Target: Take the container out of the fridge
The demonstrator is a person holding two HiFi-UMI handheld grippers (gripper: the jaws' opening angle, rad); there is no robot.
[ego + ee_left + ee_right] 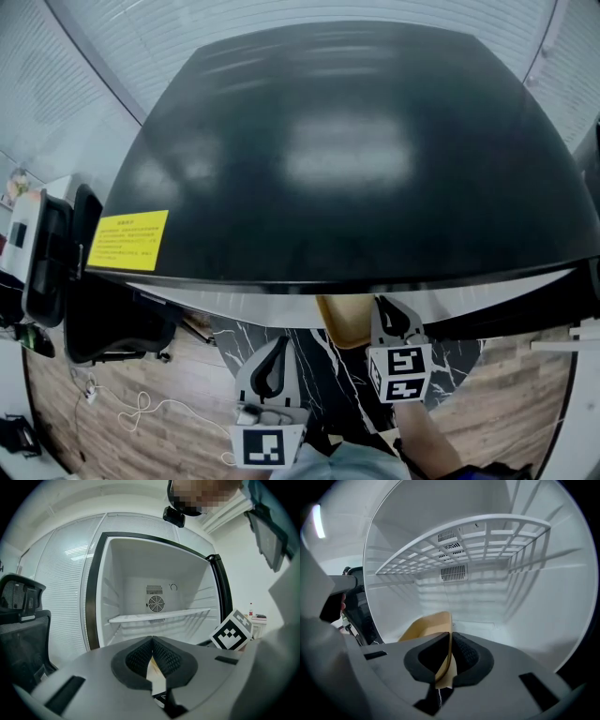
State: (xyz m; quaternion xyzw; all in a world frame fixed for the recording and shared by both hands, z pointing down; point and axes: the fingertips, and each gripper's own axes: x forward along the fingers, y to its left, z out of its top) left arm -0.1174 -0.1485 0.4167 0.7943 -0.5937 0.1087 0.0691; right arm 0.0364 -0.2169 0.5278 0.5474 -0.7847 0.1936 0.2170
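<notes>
Head view: right hand-held gripper (389, 307) at fridge (356, 159) mouth, just under its black top. Tan container (342, 319) touches it on left. Your left hand-held gripper (277, 352) sits nearer and left, so right one is closer. Chair (103, 319) far left, well apart.

Left gripper view: jaws closed together, nothing gripped. Fridge open ahead, upper shelf (159, 616) bare.

Right gripper view: jaws clenched on container's near wall. Container extends away into lower compartment, under wire shelf. Judgement: pull straight back toward yourself, keep low. Shelf above and left hand-held gripper are the only obstacles.
</notes>
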